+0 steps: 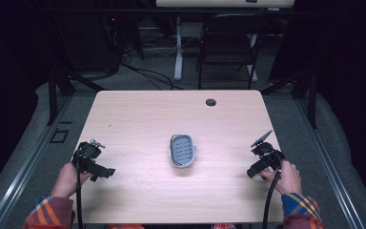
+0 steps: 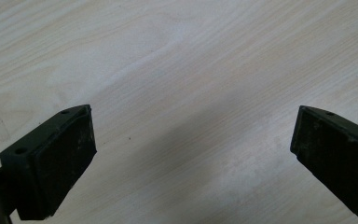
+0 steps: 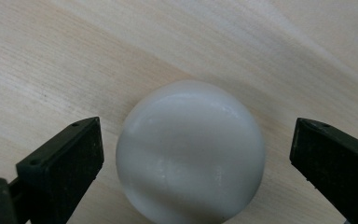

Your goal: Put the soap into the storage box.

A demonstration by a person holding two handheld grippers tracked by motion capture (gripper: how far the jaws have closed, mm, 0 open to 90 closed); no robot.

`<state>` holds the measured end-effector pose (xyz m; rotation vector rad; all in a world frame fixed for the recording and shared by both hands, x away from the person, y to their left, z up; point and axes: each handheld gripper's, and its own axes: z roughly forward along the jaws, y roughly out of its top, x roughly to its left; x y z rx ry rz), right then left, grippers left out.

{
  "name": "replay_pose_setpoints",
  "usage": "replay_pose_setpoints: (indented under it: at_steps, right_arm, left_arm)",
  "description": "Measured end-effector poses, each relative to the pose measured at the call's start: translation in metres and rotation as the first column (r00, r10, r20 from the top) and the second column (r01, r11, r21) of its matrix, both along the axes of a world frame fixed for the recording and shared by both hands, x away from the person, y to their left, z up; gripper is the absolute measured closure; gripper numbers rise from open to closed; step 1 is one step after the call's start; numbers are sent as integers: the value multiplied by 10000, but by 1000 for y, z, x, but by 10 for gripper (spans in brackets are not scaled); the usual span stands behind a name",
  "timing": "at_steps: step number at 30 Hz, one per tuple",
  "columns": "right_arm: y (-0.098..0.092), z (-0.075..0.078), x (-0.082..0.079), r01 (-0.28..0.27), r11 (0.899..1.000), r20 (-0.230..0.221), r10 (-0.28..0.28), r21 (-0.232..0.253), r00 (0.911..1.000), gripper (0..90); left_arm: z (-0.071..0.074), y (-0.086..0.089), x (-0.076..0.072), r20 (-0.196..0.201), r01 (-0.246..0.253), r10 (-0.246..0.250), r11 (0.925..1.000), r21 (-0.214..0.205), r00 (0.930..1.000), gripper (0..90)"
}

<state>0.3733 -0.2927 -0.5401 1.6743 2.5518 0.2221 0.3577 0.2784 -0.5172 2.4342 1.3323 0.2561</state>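
- The right gripper (image 3: 193,154) hangs over a smooth white rounded thing, a bar of soap (image 3: 191,151) by its look, which lies on the wooden table (image 1: 138,109) at the near right edge. Its jaws stand wide, one on each side of the soap, with a gap on both sides; nothing is gripped yet.
- In the high view the soap (image 1: 256,177) peeks out just beneath that gripper (image 1: 257,172).
- A grey soap dish (image 1: 182,150) sits mid-table, well apart to the left.
- The left gripper (image 2: 193,158), at the near left, is open wide over bare wood, holding nothing.
- Risks, as I judge them: the glossy curved soap could squirt out from the pads if they close off-centre, or roll toward the near table edge; a high pinch above its widest part would likely slip.
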Motion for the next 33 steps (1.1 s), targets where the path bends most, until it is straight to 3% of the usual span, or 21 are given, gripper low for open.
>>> replay_pose_setpoints:
  at_steps: [3,7,9,11,14,18,22,25,29,30,32,33]
  right_arm:
    - [1,1,0,-182,9996,-133,179,-194,9998,24]
    - [3,1,2,-348,9984,-355,333,-439,9988,93]
    - [4,-1,0,-122,9992,-31,121,-373,9999,138]
    - [5,-1,-1,-86,9992,20,87,-380,10000,140]
    - [5,3,0,-333,9975,-248,319,-619,9992,160]
    - [4,2,0,-222,9973,-264,204,-703,9994,185]
    - [5,0,-2,-58,9991,-70,55,-413,10000,221]
    - [6,2,0,-264,9978,-328,244,-608,9992,237]
    - [6,2,0,-182,9984,-335,164,-531,9993,238]
    - [6,-1,-1,66,9996,-74,-68,-266,9999,239]
    - [5,4,2,-455,9955,-623,403,-833,9972,239]
    - [6,2,2,-307,9967,-491,271,-746,9984,239]
  left_arm:
    - [0,0,0,-17,-18,18,10000,18,10000,0]
    - [0,1,0,-34,-16,16,10000,43,10000,0]
    - [0,0,0,-43,3,-3,10000,52,10000,0]
    - [0,1,-1,-52,6,-6,10000,56,10000,0]
    - [0,1,-1,-47,-6,6,10000,48,10000,0]
    - [1,1,-1,-51,8,-7,10000,54,10000,0]
    - [0,1,-1,-7,-8,8,10000,56,10000,0]
    - [0,1,-2,0,-7,7,10000,60,10000,0]
    - [0,1,-2,-32,-15,15,10000,72,10000,0]
    - [0,1,-2,-24,-5,5,10000,82,10000,0]
    - [0,1,-1,-25,-6,6,10000,80,10000,0]
    - [0,1,-1,-29,-7,7,10000,81,10000,0]
